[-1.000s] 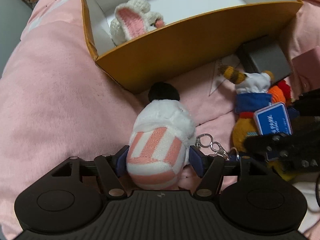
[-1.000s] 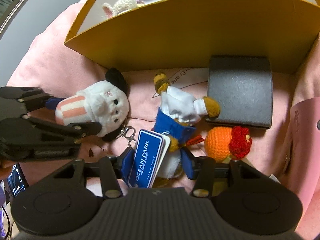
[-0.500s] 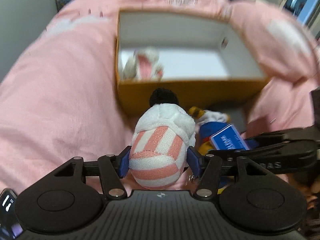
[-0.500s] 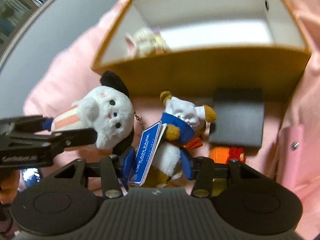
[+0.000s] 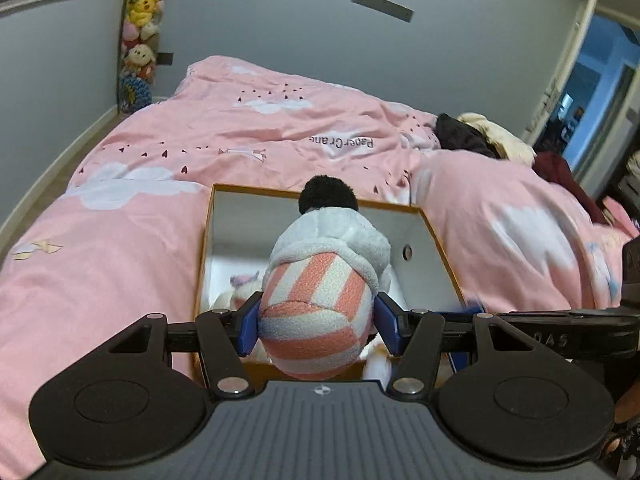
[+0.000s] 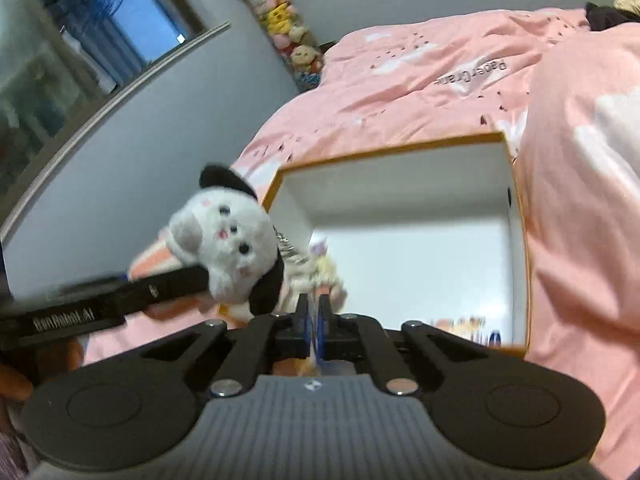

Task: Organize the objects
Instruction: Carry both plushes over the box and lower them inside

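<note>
My left gripper (image 5: 318,320) is shut on a white plush (image 5: 324,280) with a pink-striped body and a black ear, held over the open orange box (image 5: 424,248). The right wrist view shows the plush's face (image 6: 228,240) beside the box (image 6: 400,184), on the left gripper's finger (image 6: 168,284). A crochet bunny (image 5: 240,284) (image 6: 324,268) lies inside the box. My right gripper (image 6: 315,312) is shut, with only a thin pale sliver between the pads. A blurred blue-and-orange toy (image 6: 476,330) shows just inside the box's near wall.
The box sits on a pink duvet (image 5: 120,240) with white clouds. A column of plush toys (image 5: 138,40) stands in the far corner. Dark and cream clothes (image 5: 468,136) lie at the bed's far right, near a doorway (image 5: 592,80).
Both grippers rose from the bed to above the box and tilted up. The striped plush went up with the left. The right jaws closed, and the blue-clad toy is no longer between them.
</note>
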